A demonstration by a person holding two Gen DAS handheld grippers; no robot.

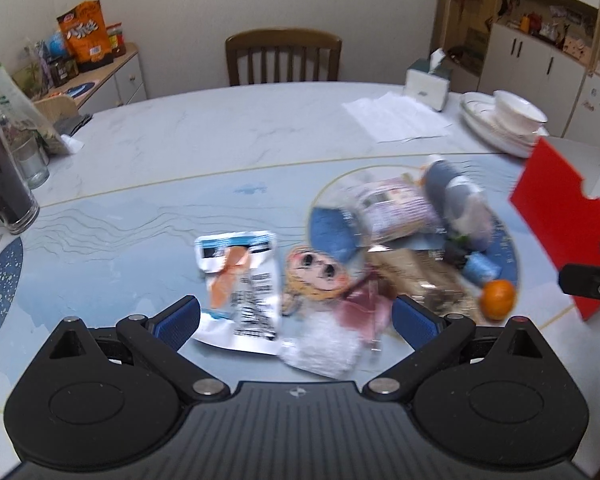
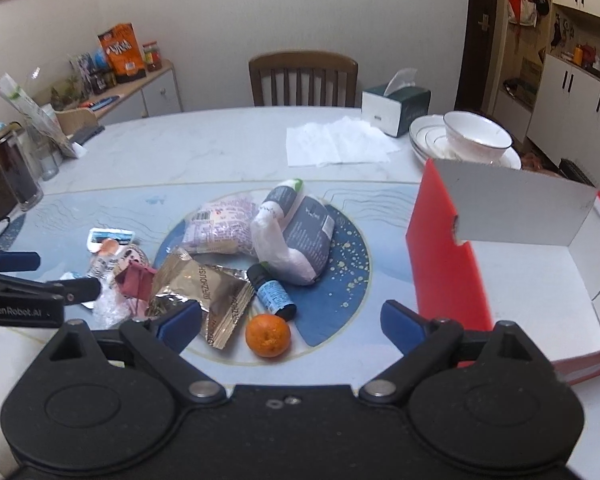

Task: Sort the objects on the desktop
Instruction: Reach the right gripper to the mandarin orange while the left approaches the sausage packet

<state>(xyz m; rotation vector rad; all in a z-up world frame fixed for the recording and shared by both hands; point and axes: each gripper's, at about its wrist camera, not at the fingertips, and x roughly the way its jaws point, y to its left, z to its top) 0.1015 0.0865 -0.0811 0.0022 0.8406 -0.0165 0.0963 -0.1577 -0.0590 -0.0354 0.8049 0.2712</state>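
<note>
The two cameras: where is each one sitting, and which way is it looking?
Left wrist view: sits on the left gripper, tilted down at the table; open jaws hang over a white packet and a doll; the right gripper's tip pokes in at the right edge.
Right wrist view: sits on the right gripper, tilted down; open jaws frame the orange; a red box stands on the right; the left gripper shows at the left edge.
Both share: the orange, the pile of things, the red box, the chair and the tissue box.

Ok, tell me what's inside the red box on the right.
The red box shows only a bare white floor and white inner walls; none of the clutter is in it. Its near corner is hidden behind the right gripper, so that part cannot be checked.
</note>
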